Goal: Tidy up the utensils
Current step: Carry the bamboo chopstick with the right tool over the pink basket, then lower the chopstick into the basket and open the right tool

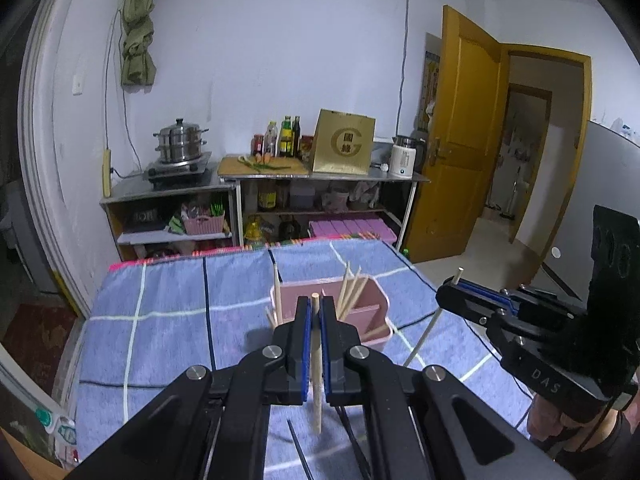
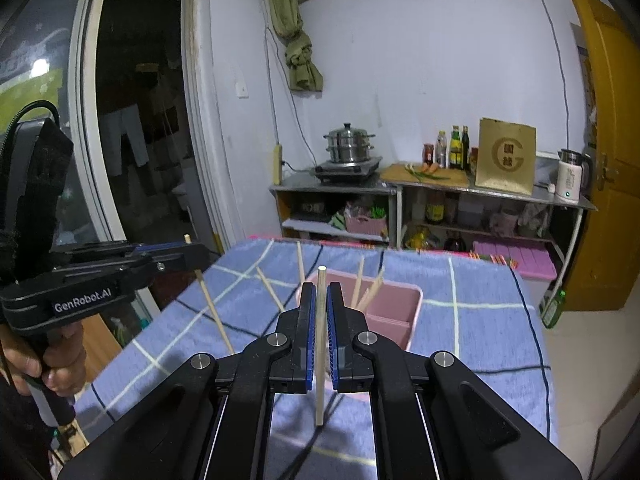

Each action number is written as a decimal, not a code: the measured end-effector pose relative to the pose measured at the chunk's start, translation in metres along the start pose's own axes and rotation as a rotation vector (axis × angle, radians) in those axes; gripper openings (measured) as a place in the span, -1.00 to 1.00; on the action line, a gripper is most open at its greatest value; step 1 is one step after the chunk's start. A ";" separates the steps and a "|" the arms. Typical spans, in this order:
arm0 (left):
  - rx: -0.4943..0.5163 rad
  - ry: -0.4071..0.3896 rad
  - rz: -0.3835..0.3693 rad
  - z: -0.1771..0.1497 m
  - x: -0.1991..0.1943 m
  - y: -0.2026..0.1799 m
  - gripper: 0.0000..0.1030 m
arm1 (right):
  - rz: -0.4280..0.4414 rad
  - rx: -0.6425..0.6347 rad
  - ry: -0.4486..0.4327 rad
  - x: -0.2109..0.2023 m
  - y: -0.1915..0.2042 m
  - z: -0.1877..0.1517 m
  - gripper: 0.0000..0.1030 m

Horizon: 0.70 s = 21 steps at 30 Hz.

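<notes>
Left wrist: left tool (image 1: 316, 312) clamped on upright chopstick (image 1: 317, 364) above checked blue worktop cloth (image 1: 168, 320), pink utensil holder (image 1: 376, 308) just beyond; right tool (image 2: 321, 300) likewise grips a second chopstick (image 2: 320, 344)

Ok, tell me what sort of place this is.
Most likely a home kitchen corner: a steel steamer pot on a burner, sauce bottles beside a cutting board, and an electric kettle on the metal shelf unit.

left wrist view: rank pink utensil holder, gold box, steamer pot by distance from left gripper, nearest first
1. Pink utensil holder: on the checked cloth, just ahead of the left gripper.
2 and 3. Gold box, back counter right, and steamer pot, back left on the stove: too close to call.
</notes>
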<state>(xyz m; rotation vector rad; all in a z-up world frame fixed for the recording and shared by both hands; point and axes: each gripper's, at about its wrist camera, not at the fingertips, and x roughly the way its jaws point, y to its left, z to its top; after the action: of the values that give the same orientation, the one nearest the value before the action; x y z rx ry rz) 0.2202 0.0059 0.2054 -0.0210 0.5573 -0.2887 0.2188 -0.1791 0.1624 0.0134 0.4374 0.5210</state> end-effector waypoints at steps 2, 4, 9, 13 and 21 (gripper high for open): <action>-0.005 -0.012 0.001 0.011 0.002 0.001 -0.92 | 0.008 0.005 -0.019 0.001 -0.001 0.006 -0.90; -0.007 -0.022 0.002 0.019 0.004 0.003 -0.92 | 0.012 0.010 -0.035 0.003 -0.002 0.012 -0.90; -0.011 -0.044 0.006 0.041 0.013 0.005 -0.92 | 0.022 0.028 -0.071 0.010 -0.005 0.028 -0.90; -0.010 -0.062 0.009 0.052 0.022 0.007 -0.92 | 0.020 0.026 -0.094 0.018 -0.007 0.039 -0.90; -0.007 -0.065 0.013 0.061 0.054 0.014 -0.92 | 0.008 0.041 -0.103 0.040 -0.016 0.043 -0.90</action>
<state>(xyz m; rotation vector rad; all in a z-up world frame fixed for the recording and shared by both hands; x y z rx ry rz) 0.2996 0.0006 0.2283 -0.0338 0.4941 -0.2725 0.2753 -0.1689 0.1838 0.0815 0.3470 0.5169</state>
